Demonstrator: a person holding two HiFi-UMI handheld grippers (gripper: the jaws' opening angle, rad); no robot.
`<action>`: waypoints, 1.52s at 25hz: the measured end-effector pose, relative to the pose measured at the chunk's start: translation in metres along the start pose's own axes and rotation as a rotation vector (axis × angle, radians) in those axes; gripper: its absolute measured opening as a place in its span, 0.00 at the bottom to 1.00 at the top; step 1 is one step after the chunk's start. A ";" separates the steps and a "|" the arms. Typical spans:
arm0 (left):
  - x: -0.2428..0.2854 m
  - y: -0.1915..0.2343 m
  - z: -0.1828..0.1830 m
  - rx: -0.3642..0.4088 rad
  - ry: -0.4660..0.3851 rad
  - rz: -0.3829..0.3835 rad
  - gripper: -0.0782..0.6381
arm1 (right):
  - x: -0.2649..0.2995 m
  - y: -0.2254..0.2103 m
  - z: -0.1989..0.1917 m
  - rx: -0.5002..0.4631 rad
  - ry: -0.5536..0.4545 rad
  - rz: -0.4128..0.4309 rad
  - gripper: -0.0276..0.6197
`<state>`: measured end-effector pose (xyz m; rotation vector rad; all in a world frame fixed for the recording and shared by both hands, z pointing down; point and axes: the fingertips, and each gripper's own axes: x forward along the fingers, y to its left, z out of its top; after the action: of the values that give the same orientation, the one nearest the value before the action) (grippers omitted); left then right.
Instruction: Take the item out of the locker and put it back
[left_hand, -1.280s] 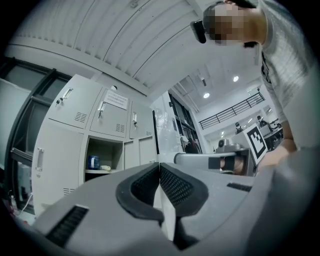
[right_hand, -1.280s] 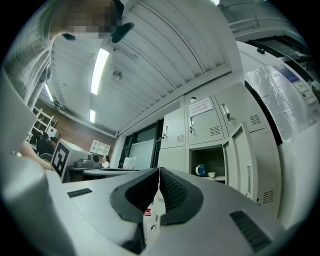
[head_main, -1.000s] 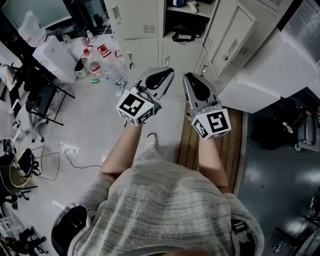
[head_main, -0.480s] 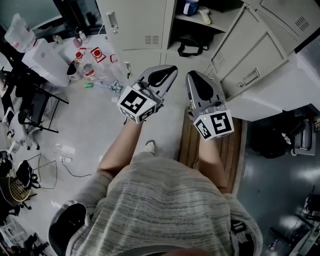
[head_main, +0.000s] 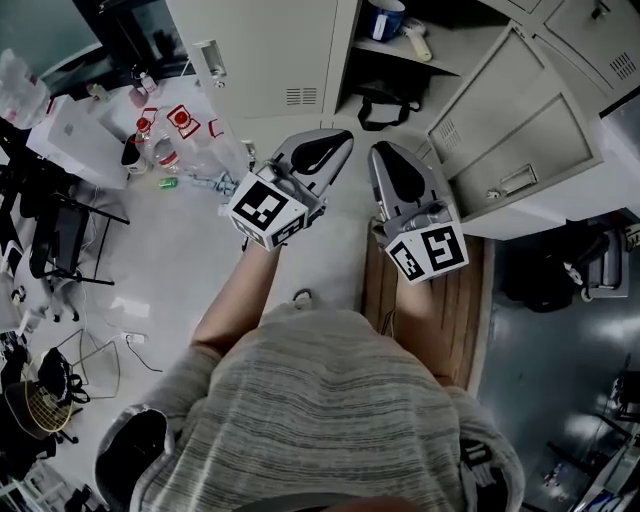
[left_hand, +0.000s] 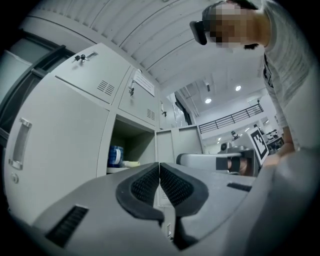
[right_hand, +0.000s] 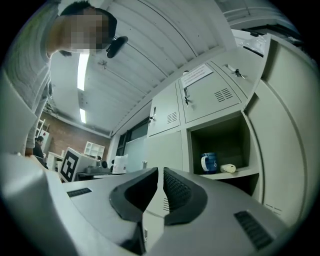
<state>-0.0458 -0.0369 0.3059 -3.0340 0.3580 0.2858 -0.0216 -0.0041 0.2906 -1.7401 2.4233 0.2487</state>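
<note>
The open locker compartment (head_main: 400, 50) holds a blue mug (head_main: 384, 18) and a small cream object (head_main: 418, 40) on its shelf. A black bag (head_main: 385, 100) sits in the compartment below. My left gripper (head_main: 330, 140) and right gripper (head_main: 385, 155) are side by side in front of the locker, short of it. Both are shut and hold nothing. In the left gripper view the jaws (left_hand: 159, 172) meet, with the mug (left_hand: 115, 156) beyond them. The right gripper (right_hand: 160, 180) shows only a hairline gap, with the mug (right_hand: 209, 162) and cream object (right_hand: 228, 168) ahead to the right.
The locker door (head_main: 510, 140) stands swung open at the right. Bottles and clutter (head_main: 175, 130) lie on the floor at the left, beside chairs (head_main: 60, 230). A wooden board (head_main: 440, 310) lies under the right arm. Closed lockers (head_main: 260, 60) flank the open one.
Both grippers have moved forward together with the person, and the open locker now sits closer. Both grippers stay shut.
</note>
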 end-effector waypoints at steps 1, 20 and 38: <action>0.001 0.004 -0.002 -0.006 0.004 -0.001 0.12 | 0.003 -0.002 -0.001 0.001 0.004 -0.001 0.09; 0.069 0.068 -0.032 -0.047 0.038 0.058 0.12 | 0.098 -0.098 -0.008 0.026 0.028 0.100 0.26; 0.113 0.108 -0.057 -0.056 0.083 0.128 0.12 | 0.178 -0.166 -0.022 0.046 0.109 0.172 0.27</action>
<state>0.0464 -0.1718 0.3346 -3.0901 0.5613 0.1811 0.0791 -0.2255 0.2659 -1.5671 2.6376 0.1192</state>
